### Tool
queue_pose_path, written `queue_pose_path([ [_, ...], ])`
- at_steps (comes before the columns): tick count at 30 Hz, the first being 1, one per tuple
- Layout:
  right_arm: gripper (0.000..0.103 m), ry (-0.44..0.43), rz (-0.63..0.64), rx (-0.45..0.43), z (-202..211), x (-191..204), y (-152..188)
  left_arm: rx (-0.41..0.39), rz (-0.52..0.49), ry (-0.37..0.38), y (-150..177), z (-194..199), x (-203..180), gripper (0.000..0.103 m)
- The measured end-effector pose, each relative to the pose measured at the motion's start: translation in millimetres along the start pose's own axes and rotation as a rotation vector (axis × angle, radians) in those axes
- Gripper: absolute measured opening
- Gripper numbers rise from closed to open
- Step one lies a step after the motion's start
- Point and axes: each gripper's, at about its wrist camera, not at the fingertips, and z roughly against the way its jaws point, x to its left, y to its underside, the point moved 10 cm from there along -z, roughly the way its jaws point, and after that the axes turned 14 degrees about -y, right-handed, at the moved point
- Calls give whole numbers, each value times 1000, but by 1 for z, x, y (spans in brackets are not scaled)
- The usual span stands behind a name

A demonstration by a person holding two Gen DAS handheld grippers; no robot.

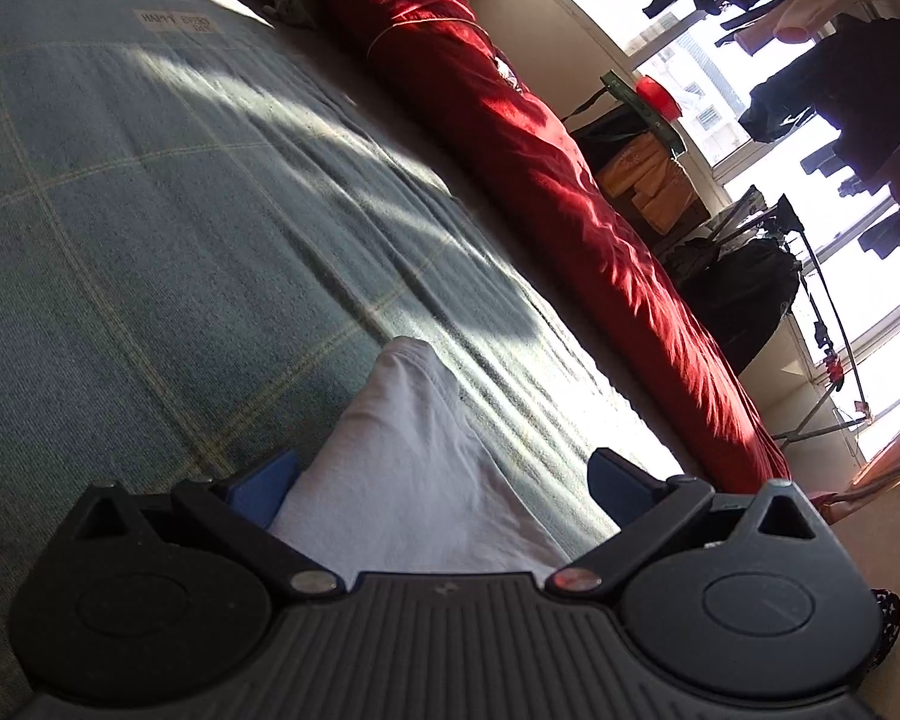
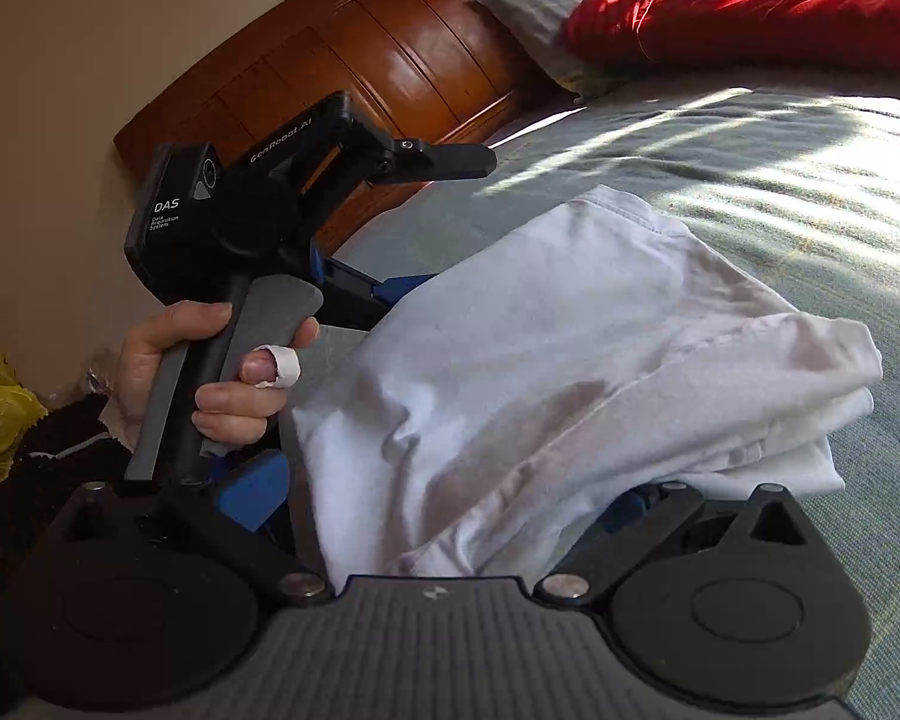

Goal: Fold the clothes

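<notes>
one crumpled white cotton t-shirt (image 2: 546, 360), lying on the green plaid bedspread (image 2: 780, 180) beside one long red pillow (image 2: 750, 6). two black hand-held grippers: left gripper (image 1: 444, 480) spread wide, shirt fabric between its blue fingers (image 1: 264, 486); right gripper (image 2: 444, 498) likewise wide, shirt bunched between.

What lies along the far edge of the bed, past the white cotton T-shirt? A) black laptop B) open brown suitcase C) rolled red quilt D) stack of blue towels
C: a long rolled red quilt runs along the far side of the green plaid bedspread, beyond the white cotton T-shirt that lies between the open fingers of the left hand-held gripper.
</notes>
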Motion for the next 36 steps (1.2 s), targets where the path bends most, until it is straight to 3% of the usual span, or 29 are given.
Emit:
queue_pose_path([
  [4,103,50,27,75,8,-9,20,-56,-24,-69,-2,9,15,101],
  [8,103,108,121,52,22,-7,8,-92,-102,-85,8,31,11,102],
  [12,103,166,216,28,37,-4,-5,-77,-216,-84,34,40,-4,102],
  [16,103,221,320,16,44,0,-19,-32,-252,-114,55,30,0,102],
  [18,103,253,350,73,27,-10,-12,-9,-236,-122,62,23,12,102],
  [22,103,312,387,205,1,-37,13,-37,-251,-73,70,25,20,102],
  [25,103,288,434,203,4,-41,28,-50,-277,-79,75,24,20,102],
  [30,103,255,384,196,14,-39,25,-94,-400,-174,90,43,1,102],
  [36,103,186,293,139,39,-35,6,-77,-462,-83,142,74,-23,102],
])
